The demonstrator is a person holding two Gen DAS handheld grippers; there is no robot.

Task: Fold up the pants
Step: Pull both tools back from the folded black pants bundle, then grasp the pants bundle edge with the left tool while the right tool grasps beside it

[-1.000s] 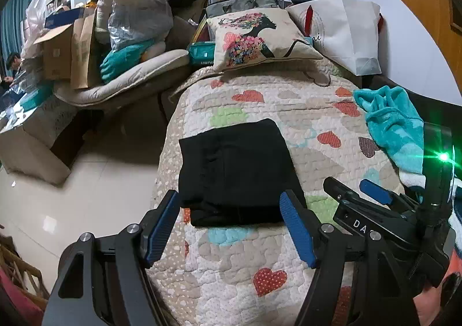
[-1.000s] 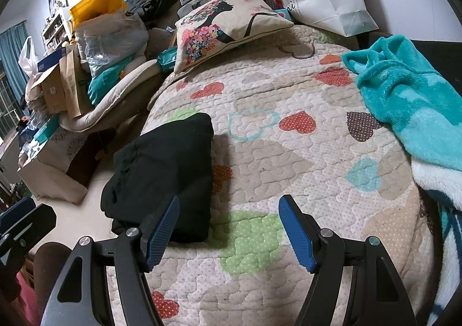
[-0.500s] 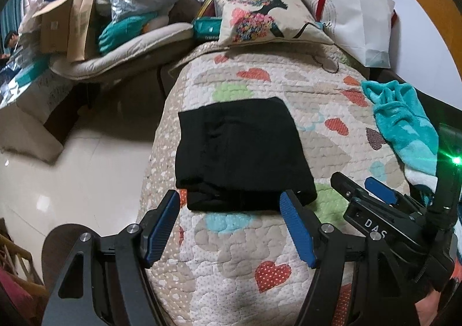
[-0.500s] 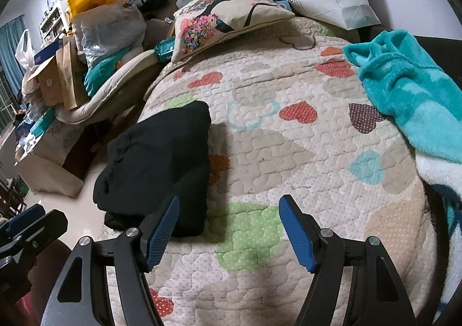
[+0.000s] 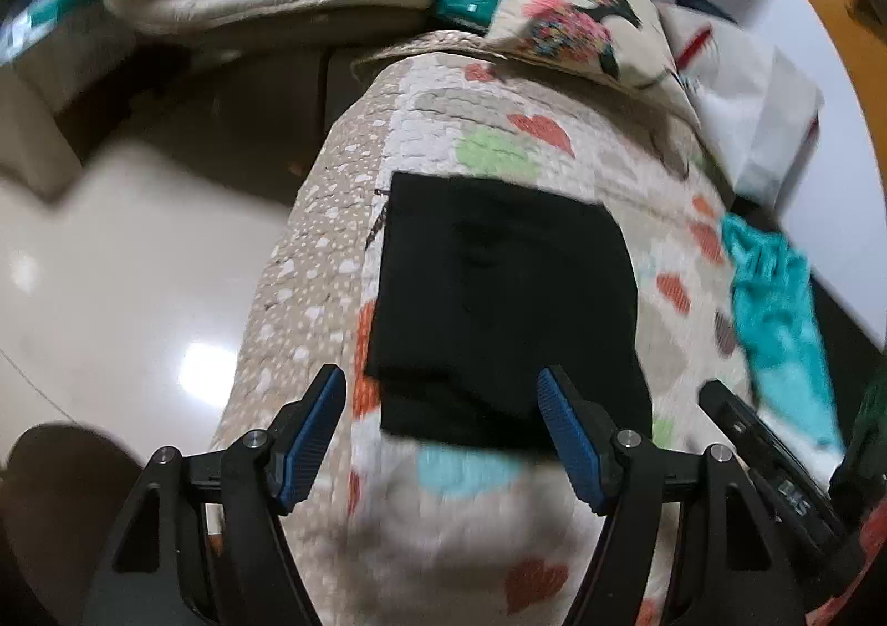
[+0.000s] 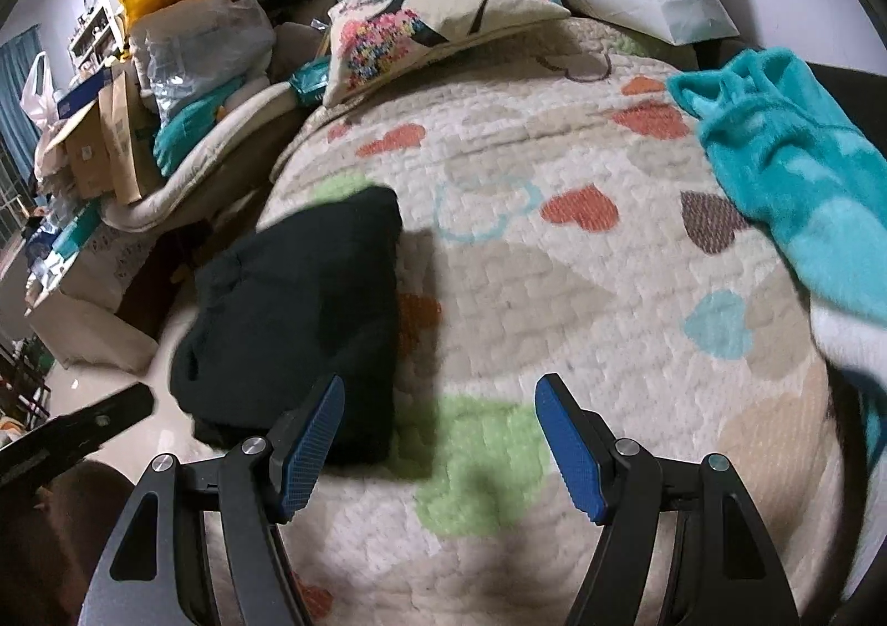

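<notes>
Left gripper (image 5: 441, 410) is held with fingers spread apart, nothing clamped, above the near edge of the black pants (image 5: 507, 310). Right gripper (image 6: 438, 415) is also spread wide and empty, over a green heart on the quilt (image 6: 554, 265). Pants are seen folded into a compact rectangle, lying flat near the quilt's left edge. A teal towel (image 6: 798, 171) is draped at right, well apart; a floral pillow (image 6: 421, 10) is set at the far end.

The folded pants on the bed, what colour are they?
Plain black pants, with no pattern visible; the left wrist view shows them best.
</notes>
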